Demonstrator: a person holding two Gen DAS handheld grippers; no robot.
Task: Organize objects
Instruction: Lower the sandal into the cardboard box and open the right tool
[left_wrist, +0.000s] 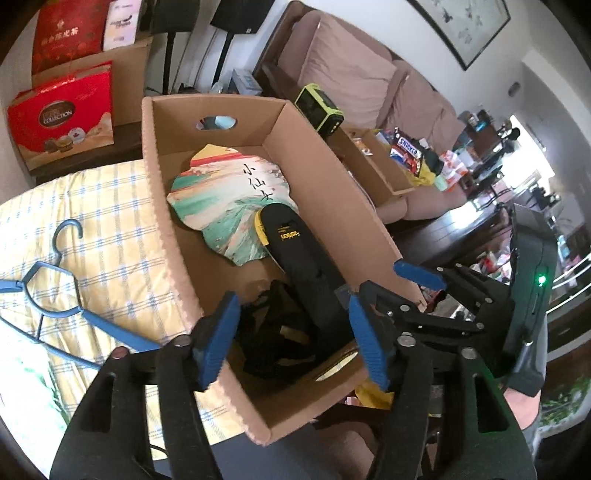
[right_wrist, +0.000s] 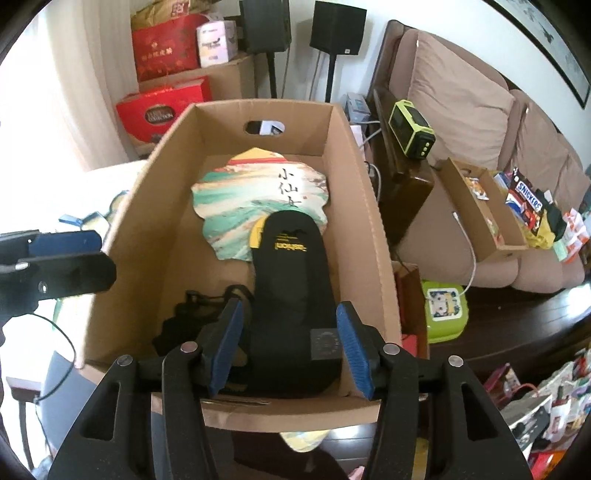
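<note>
Cardboard box on the checked tablecloth, partly filled, with both grippers parted above its near end.

Inside lie a painted fan-shaped card, a black insole overlapping it, and a tangle of black straps. The right gripper stands part-open astride the insole's heel, its pads clear of it, holding nothing; the left gripper is likewise part-open and empty over the straps. The placing step appears complete. A blue hanger lies on the cloth just beside the box, so the next move probably calls for lifting clear of the walls and reaching left for it.
</note>
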